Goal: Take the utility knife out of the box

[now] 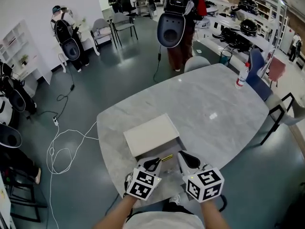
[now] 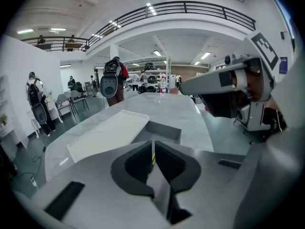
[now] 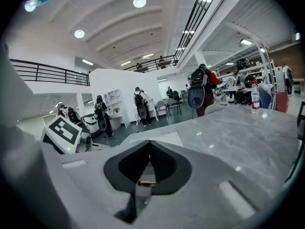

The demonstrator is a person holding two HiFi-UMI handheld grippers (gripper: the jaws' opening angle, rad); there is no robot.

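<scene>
Scanning from the left: a white cable [image 1: 61,147] lies in loose loops on the dark floor [image 1: 119,75] beside the grey marble bench [image 1: 214,94]. On the near part of the bench sits the box [image 2: 161,130], open, its grey inside showing. Its white lid [image 1: 151,135] lies flat, touching it on the far-left side. The left gripper [image 2: 153,149] sits at the near edge of the box, jaws pointing toward it. In the left gripper view the jaws are drawn nearly together on a thin yellow-and-black strip. This is the utility knife [image 1: 167,158], clamped edge-on between the pads. In the head view the knife sticks out of those jaws to the right, just in front of the box's near edge. I cannot tell whether it is fully clear of the box. The right gripper [image 3: 150,144] is just beside the left one, slightly farther out over the bench, with its jaw tips meeting. A short yellow-and-black piece shows low in the opening behind those tips, and contact with it cannot be judged. Farther back a person [image 1: 183,32] carrying a backpack stands at the far end of the bench. A bottle [image 1: 242,76] stands upright near the far-right edge of the bench.
</scene>
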